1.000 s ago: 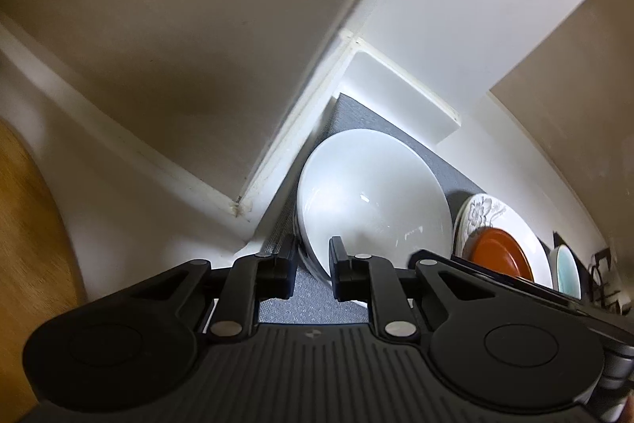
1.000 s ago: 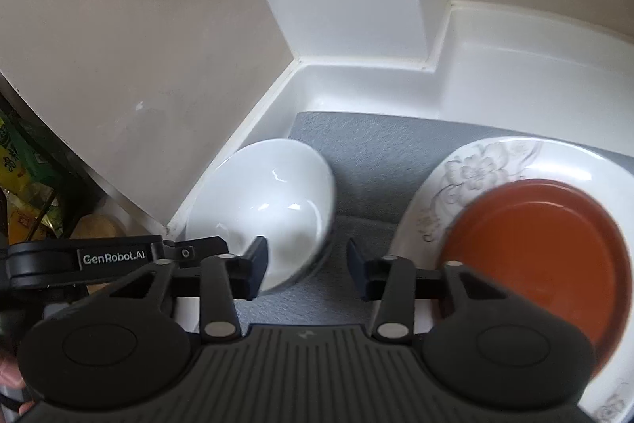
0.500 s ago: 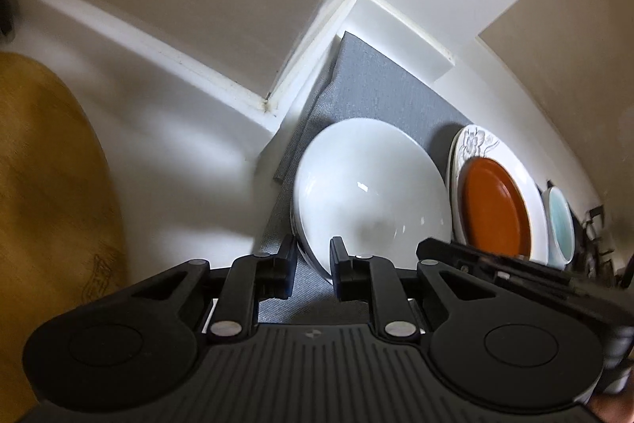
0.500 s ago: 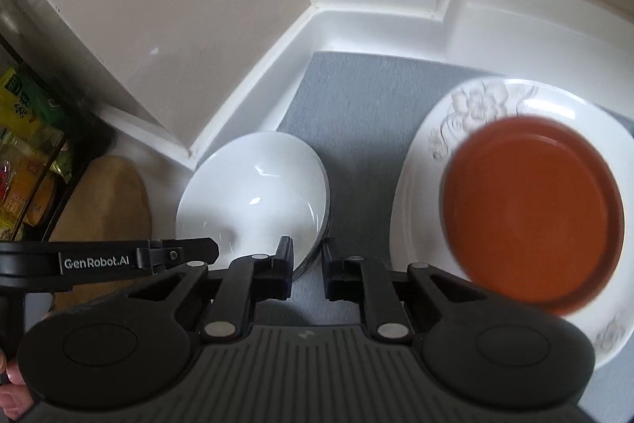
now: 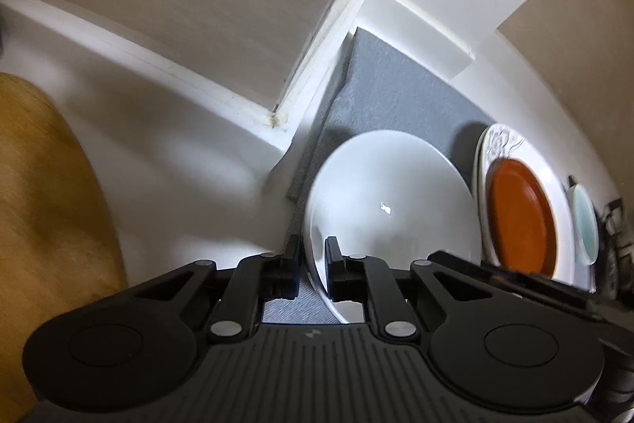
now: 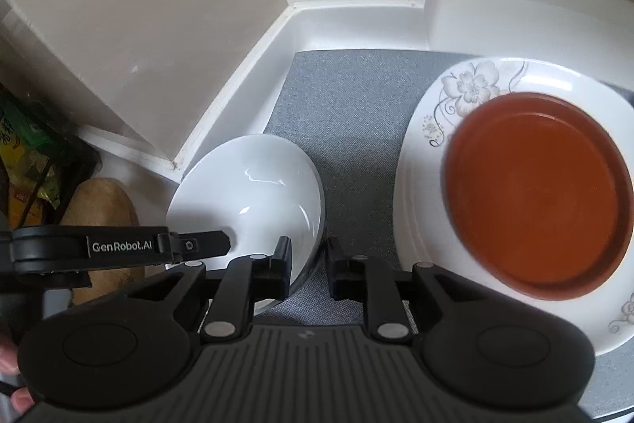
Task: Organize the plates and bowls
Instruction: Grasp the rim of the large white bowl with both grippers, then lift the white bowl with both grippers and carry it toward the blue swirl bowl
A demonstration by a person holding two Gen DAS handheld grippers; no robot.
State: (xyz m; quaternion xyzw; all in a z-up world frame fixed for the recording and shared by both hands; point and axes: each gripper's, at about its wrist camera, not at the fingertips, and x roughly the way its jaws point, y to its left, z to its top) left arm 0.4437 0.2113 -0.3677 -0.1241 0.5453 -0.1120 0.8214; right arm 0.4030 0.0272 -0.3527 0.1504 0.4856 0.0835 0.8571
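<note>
Left gripper point(image 5: 311, 266): fingers nearly together, clamped on the near rim of the white bowl point(image 5: 390, 213), one finger outside the wall, one inside.

Right gripper point(image 6: 308, 266): narrow gap. The same bowl's rim point(image 6: 253, 193) sits in it, the left finger lying over the bowl's inside and the right finger outside over the mat; can't tell if the pads touch the rim.

Counts, near to far:
- 1 white bowl, on the grey mat point(image 6: 348, 106), at its left front corner.
- 1 floral white plate point(image 6: 467, 86) to the bowl's right on the same mat, apart from it.
- 1 red-brown plate point(image 6: 535, 193) stacked on the floral plate.
- 1 pale teal dish point(image 5: 585, 221) past the floral plate, left view only, mostly hidden.
- 1 wooden board point(image 5: 43, 209) off to the left, outside the white tray point(image 6: 356, 22) holding the mat.
</note>
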